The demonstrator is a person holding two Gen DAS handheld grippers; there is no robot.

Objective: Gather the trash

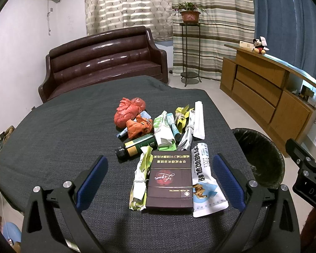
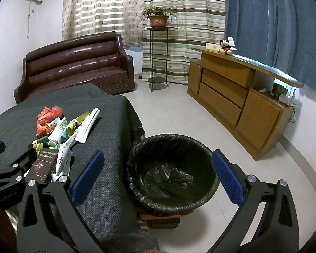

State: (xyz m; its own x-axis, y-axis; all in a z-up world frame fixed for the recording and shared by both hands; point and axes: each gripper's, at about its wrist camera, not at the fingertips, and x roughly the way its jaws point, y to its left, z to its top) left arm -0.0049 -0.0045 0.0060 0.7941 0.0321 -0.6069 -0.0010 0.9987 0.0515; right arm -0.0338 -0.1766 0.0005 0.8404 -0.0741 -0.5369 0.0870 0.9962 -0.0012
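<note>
A heap of trash lies on the dark grey tablecloth: a maroon cigarette carton, a white milk-powder pouch, a knotted paper wrapper, a dark bottle, crumpled red bags and several wrappers. My left gripper stands open, its blue pads on either side of the carton and pouch, not touching them. My right gripper hangs open above the black-lined bin, which holds nothing visible. The trash pile also shows at the left of the right wrist view.
The bin stands on the tiled floor just off the table's right edge. A brown leather sofa sits behind the table, a plant stand by the curtains, and a wooden cabinet along the right wall.
</note>
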